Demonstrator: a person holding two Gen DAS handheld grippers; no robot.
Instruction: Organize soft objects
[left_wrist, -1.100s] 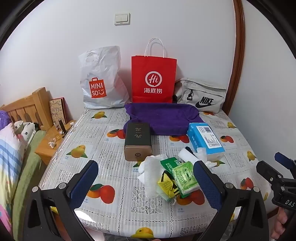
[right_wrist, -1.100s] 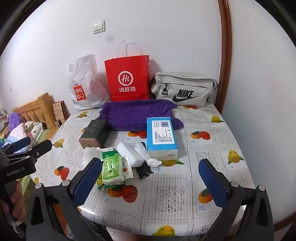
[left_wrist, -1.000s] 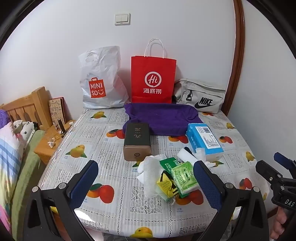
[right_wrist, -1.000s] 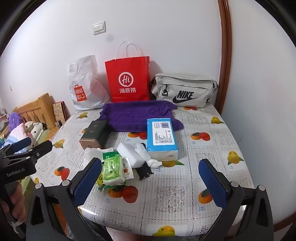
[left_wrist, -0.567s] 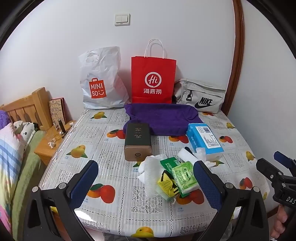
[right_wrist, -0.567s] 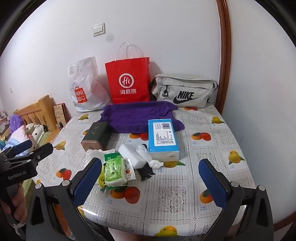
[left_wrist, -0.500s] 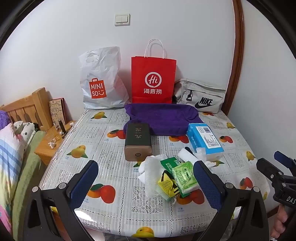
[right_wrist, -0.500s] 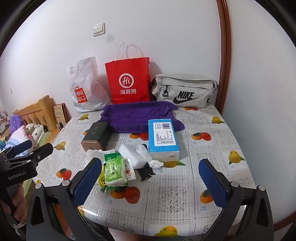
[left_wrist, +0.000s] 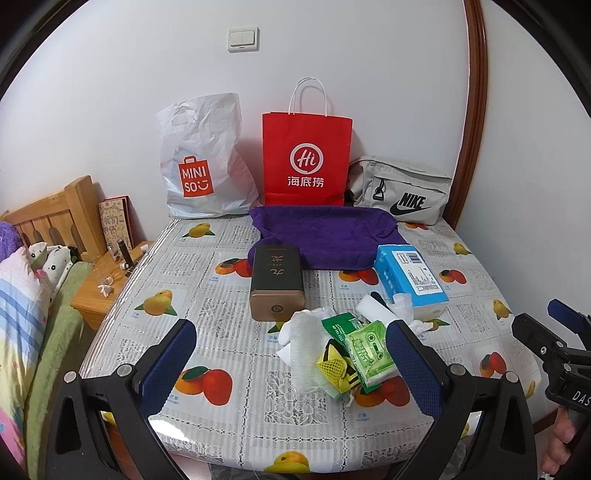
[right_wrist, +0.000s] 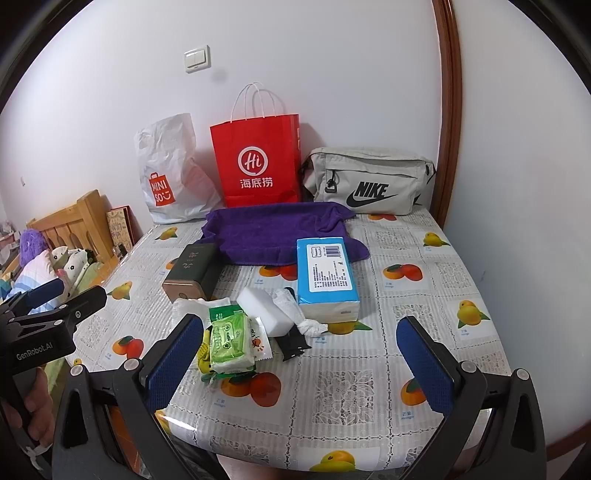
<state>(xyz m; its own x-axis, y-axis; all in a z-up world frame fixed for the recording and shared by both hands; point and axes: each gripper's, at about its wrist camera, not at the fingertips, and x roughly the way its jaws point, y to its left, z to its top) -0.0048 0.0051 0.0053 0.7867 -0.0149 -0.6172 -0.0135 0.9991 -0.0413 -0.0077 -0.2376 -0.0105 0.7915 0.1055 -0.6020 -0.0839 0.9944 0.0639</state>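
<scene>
Left gripper (left_wrist: 291, 358): jaws spread wide with nothing between the blue pads, held over the near edge of the table, nearer than the tin and well short of it.
Right gripper (right_wrist: 301, 356): also wide apart and empty, over the near edge, to the right of the tin and closer to the viewer.
Table (left_wrist: 207, 317): covered with a fruit-print cloth under clear plastic.
Tin (left_wrist: 277, 282): dark green with a gold end, lying flat (the landmark for everything below).
Purple towel (left_wrist: 325, 232): spread flat just behind the tin and to its right, its front edge touching the tin's far end.
Blue tissue pack (left_wrist: 410, 275): to the right of the tin, its far end on the towel's edge.
Green wipes packet (left_wrist: 369, 352): nearer than the tin and to its right, lying on a heap of small soft things.
White cloth (left_wrist: 303, 343): just in front of the tin, at the left of that heap.
Yellow mesh item (left_wrist: 332, 365): beside the wipes packet, on the side toward the tin.
White sponge block (right_wrist: 258, 304): right of the tin, between it and the tissue pack.
Red paper bag (left_wrist: 306, 158): upright against the wall, behind the tin and beyond the towel.
White plastic bag (left_wrist: 201, 158): behind the tin to the left.
Grey waist bag (left_wrist: 400, 195): behind the tin, far right.
</scene>
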